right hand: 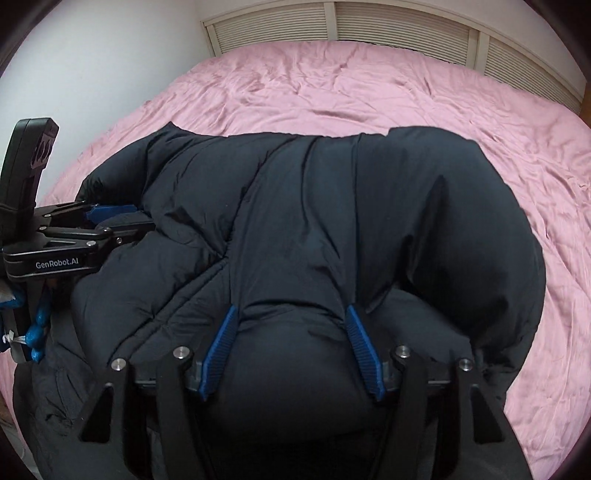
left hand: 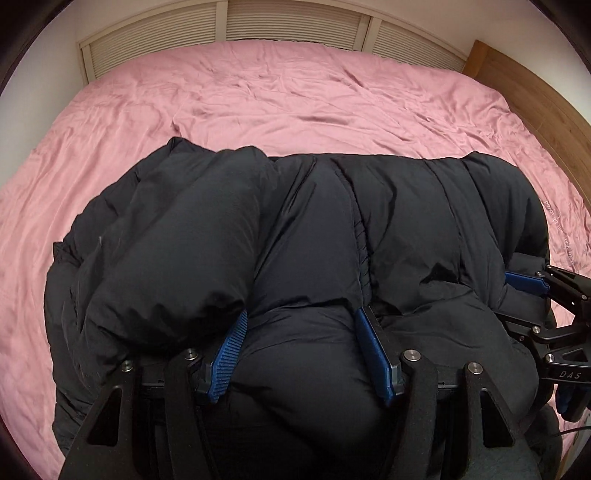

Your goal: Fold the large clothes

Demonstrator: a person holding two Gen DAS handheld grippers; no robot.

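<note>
The pink bed [left hand: 295, 103] lies ahead of both grippers, with slatted doors [left hand: 291, 22] beyond it. The black puffy jacket [left hand: 332, 221] sits on the near part of the bed, under the 2 grippers. It looks light, soft and slippery, so a thick hem fold is the best hold. The left gripper [left hand: 301, 321] and right gripper [right hand: 291, 314] each clench a padded bulge.

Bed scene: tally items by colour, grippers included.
Black puffer jacket: 1
Pink bedsheet: 1
Black grippers with blue fingers, left gripper and right gripper, each clamped on a bulge of the jacket: 2
Total: 4
</note>
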